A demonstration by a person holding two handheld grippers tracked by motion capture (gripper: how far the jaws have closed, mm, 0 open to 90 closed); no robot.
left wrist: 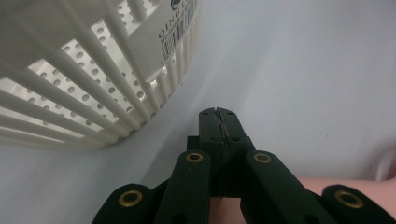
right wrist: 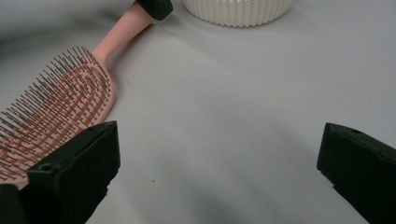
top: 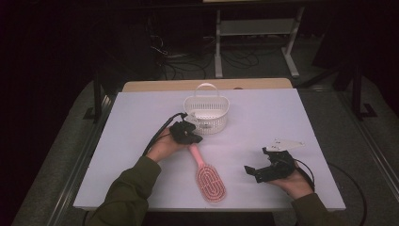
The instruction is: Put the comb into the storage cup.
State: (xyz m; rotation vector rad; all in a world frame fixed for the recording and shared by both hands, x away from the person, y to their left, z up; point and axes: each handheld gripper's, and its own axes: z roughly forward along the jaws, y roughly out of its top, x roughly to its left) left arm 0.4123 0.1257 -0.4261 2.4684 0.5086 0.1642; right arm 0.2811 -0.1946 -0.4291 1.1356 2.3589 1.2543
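Observation:
A pink hairbrush (top: 210, 181) lies bristles up near the table's front edge, its handle pointing toward a white slotted basket (top: 207, 113). My left gripper (top: 188, 134) sits over the handle's end, just in front of the basket. In the left gripper view its jaws (left wrist: 218, 114) meet with nothing seen between them; the pink handle (left wrist: 355, 184) passes underneath and the basket wall (left wrist: 93, 70) is close at upper left. My right gripper (top: 254, 172) rests at front right, open, jaws wide (right wrist: 217, 163). It faces the brush head (right wrist: 56, 112) and the basket (right wrist: 238, 9).
The white table (top: 263, 117) has bare room between the brush and the right gripper and behind it to the far right. Beyond the table's far edge are a wooden board (top: 207, 84), cables on the floor and a white metal frame (top: 254, 28).

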